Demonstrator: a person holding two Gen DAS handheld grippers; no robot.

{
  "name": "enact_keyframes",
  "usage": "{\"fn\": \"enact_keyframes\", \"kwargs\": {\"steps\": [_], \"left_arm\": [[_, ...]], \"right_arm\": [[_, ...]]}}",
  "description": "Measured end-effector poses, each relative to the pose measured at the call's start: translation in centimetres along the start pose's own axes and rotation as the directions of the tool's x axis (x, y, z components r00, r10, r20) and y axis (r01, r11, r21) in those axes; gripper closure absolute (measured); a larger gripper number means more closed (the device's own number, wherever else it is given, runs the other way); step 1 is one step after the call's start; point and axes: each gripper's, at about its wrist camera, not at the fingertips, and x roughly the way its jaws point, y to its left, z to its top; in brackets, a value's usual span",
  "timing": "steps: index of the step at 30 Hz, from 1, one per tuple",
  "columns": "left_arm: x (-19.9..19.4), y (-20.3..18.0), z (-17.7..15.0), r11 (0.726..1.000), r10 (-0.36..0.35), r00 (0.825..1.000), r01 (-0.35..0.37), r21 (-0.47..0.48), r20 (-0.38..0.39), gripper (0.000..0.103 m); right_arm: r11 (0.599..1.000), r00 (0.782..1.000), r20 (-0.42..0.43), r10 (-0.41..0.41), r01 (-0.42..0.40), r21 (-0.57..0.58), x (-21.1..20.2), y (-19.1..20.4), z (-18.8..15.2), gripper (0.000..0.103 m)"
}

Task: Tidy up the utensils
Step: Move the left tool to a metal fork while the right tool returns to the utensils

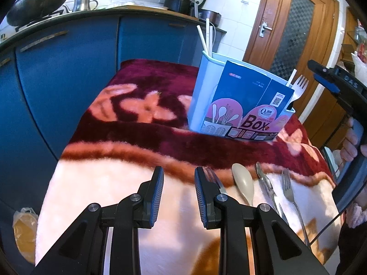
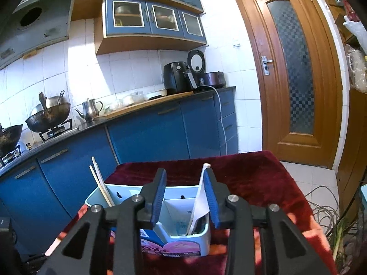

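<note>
Right claw (image 2: pixel 184 197) hangs over the utensil box (image 2: pixel 183 233), released, a white fork (image 2: pixel 200 204) standing in the right compartment and leaning against its right pad. Left claw (image 1: pixel 179 197) is parted over the blanket (image 1: pixel 103 183), gripping nothing. Beside it lie a fork (image 1: pixel 213 178), spoon (image 1: pixel 244 184), tongs (image 1: pixel 267 183) and another fork (image 1: pixel 290 192).

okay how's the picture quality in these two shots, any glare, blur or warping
Left wrist view: strong fisheye bend in the counter edge, a sunlit washed-out blanket, sharp left gripper. Right wrist view: a glare patch on the wall tiles, bowed door, dark corners.
</note>
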Motion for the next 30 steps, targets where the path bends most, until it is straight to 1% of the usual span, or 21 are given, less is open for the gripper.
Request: {"fn": "enact_keyframes", "kwargs": {"steps": [5, 7, 13, 16, 19, 22, 30], "left_arm": [[-0.5, -0.2, -0.1, 1.000, -0.006, 1.000, 0.006, 0.004, 0.003, 0.075], [-0.7, -0.3, -0.1, 1.000, -0.013, 1.000, 0.013, 0.006, 0.000, 0.075], [-1.1, -0.2, -0.1, 1.000, -0.031, 0.999, 0.031, -0.005, -0.008, 0.075], [-1.2, -0.2, -0.1, 0.999, -0.043, 0.999, 0.043, -0.010, -0.016, 0.075], [-1.1, -0.2, -0.2, 0.997, -0.072, 0.997, 0.071, -0.023, -0.036, 0.075], [-1.0, -0.3, -0.5, 0.997, -0.080, 0.996, 0.079, -0.024, -0.050, 0.075], [-0.2, -0.4, -0.9, 0.993, -0.117, 0.988, 0.113, -0.042, -0.104, 0.075]], "right_arm": [[1.000, 0.999, -0.044, -0.021, 0.021, 0.008, -1.6, -0.3, -0.2, 0.064], [0.999, 0.996, -0.078, -0.037, 0.038, 0.006, -2.3, -0.4, -0.4, 0.064], [0.999, 0.986, -0.160, -0.050, 0.046, -0.027, -4.3, -0.1, -1.2, 0.064], [0.998, 0.978, -0.203, -0.046, 0.038, -0.041, -5.2, 0.1, -2.0, 0.063], [0.999, 0.968, -0.251, -0.030, 0.022, -0.032, -5.8, 0.3, -2.9, 0.063], [1.000, 0.956, -0.293, -0.019, 0.014, -0.018, -6.1, 0.2, -4.1, 0.062], [1.000, 0.929, -0.371, -0.011, 0.016, 0.011, -6.8, -0.1, -7.6, 0.058]]}}
